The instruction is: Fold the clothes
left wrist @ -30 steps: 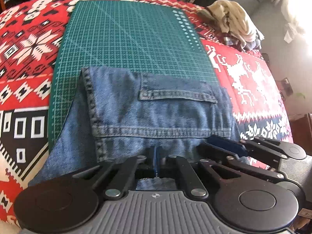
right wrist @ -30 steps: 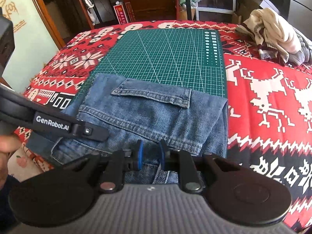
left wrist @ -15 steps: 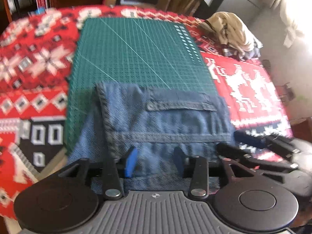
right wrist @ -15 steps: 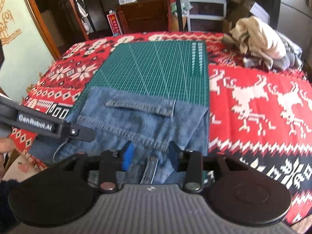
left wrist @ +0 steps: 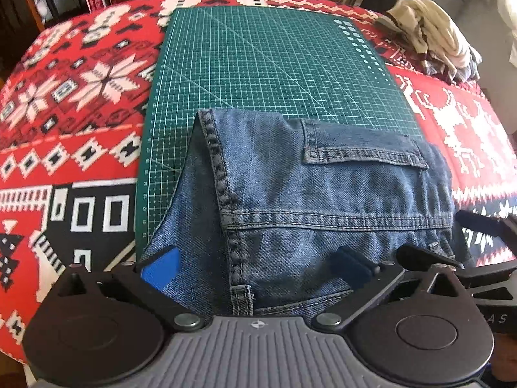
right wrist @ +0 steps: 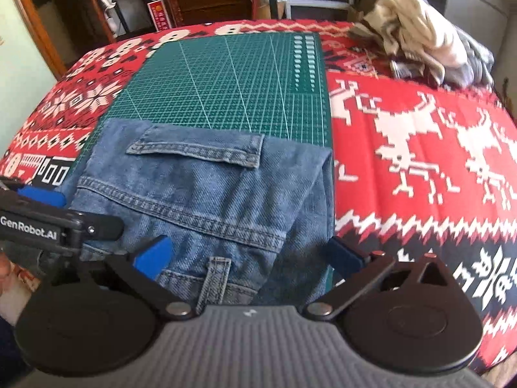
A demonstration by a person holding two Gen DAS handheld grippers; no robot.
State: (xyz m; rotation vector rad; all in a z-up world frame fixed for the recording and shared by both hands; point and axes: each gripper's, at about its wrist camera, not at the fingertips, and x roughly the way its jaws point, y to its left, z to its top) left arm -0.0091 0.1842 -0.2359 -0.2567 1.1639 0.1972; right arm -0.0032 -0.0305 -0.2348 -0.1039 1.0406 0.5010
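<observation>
Folded jeans [left wrist: 323,200] lie on the near end of the green mat [left wrist: 274,64].

Both grippers, left [left wrist: 255,265] and right [right wrist: 248,255], hang over the waistband with jaws wide apart, seemingly touching nothing; 1 pile of clothes [right wrist: 420,51] sits far right.

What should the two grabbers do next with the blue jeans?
Probably lift both away. The left gripper and right gripper both have their jaws wide open, holding nothing, and the jeans already lie folded on the green mat. A heap of other clothes waits at the far corner.
</observation>
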